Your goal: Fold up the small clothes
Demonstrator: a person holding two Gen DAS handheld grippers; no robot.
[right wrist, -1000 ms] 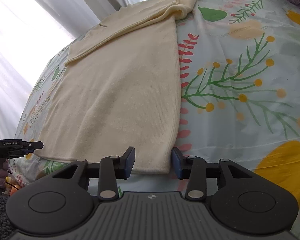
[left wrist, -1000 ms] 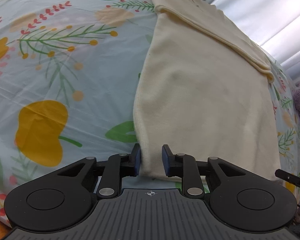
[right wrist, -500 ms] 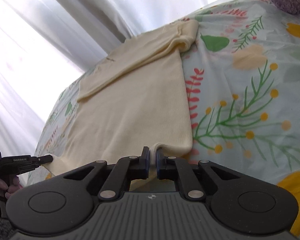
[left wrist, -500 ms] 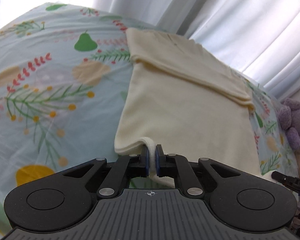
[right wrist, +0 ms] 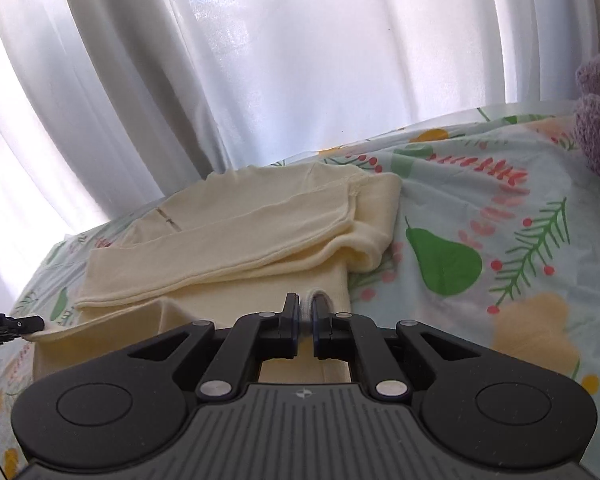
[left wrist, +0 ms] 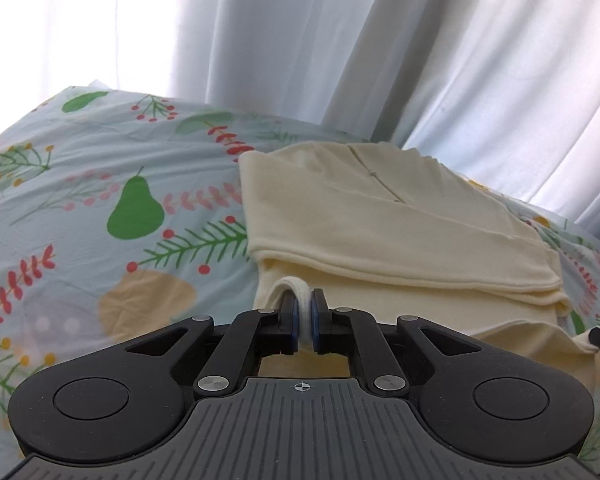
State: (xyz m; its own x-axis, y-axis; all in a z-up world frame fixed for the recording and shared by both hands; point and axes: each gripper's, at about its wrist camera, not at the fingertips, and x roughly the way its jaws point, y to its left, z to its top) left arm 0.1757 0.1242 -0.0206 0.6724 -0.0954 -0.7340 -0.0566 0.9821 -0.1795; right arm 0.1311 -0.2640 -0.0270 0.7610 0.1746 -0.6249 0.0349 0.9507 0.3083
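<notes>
In the left wrist view, the bed sheet (left wrist: 100, 208) with its pear and twig print fills the left half of the frame, smooth and bare of other things. Right of centre lies the cream garment (left wrist: 380, 220), its upper part folded across into a flat band with stacked edges along the lower right. At the lower centre the left tool (left wrist: 304, 322) has its fingers pressed together on a raised fold of the garment's near hem, the cloth arching up between the blue pads. At the right edge of the frame the tip of the other tool shows, touching the lifted hem, and white curtains (left wrist: 420, 60) hang across the whole upper frame just behind the garment's far edge.

In the right wrist view, the tip of the left tool enters at the lower left edge, with the hem stretched from it toward the centre. The cream garment (right wrist: 240, 224) takes the middle left, its folded band running from the lower left up to the centre. At the lower centre the right tool (right wrist: 307, 320) is clamped on the hem near the garment's right corner. Right of it the sheet (right wrist: 500, 240) lies open, and a purple plush toy (right wrist: 598, 120) sits at the right edge. Curtains (right wrist: 260, 60) close off the far side.
</notes>
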